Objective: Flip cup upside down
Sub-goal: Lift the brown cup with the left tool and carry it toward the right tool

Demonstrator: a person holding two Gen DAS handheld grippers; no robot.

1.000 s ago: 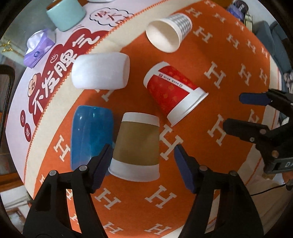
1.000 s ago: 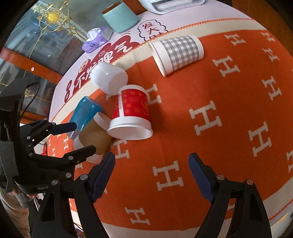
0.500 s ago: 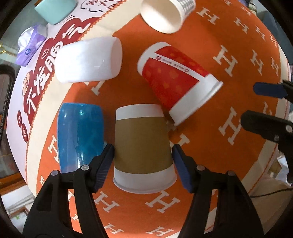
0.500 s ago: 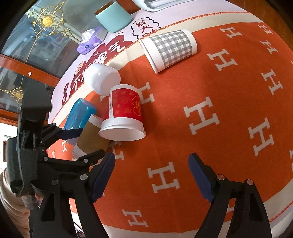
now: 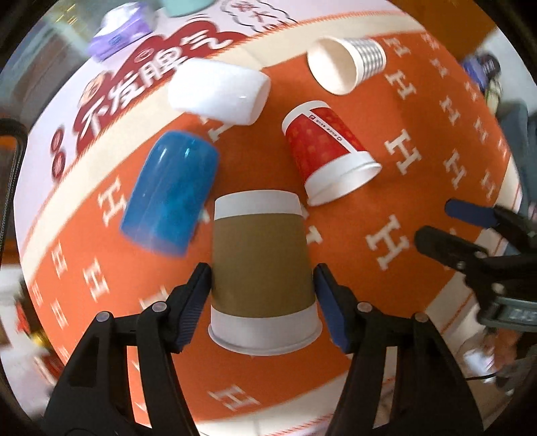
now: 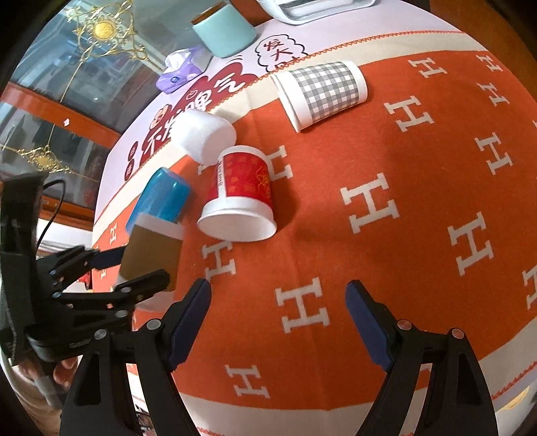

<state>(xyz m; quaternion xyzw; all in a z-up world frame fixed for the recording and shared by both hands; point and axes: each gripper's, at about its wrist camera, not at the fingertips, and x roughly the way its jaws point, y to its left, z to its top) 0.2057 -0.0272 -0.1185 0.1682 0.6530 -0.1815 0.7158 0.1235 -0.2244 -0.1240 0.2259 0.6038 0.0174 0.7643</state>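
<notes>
My left gripper [image 5: 263, 285] is shut on a brown paper cup [image 5: 261, 268] with white bands, its rim toward the camera; both pads press its sides. It looks lifted off the orange cloth [image 5: 386, 141]. In the right wrist view the same cup [image 6: 151, 255] sits between the left gripper's fingers [image 6: 134, 268] at the left. My right gripper [image 6: 278, 308] is open and empty over the cloth.
A blue cup [image 5: 171, 198], a white cup [image 5: 218, 90], a red paper cup [image 5: 329, 154] and a grey checked cup [image 5: 345, 63] lie on their sides. A teal mug [image 6: 223, 28] and a purple tissue pack [image 6: 181, 68] stand at the far edge.
My left gripper has moved forward around the brown cup and closed on it, and the cup has come up off the cloth. My right gripper stays open in place.
</notes>
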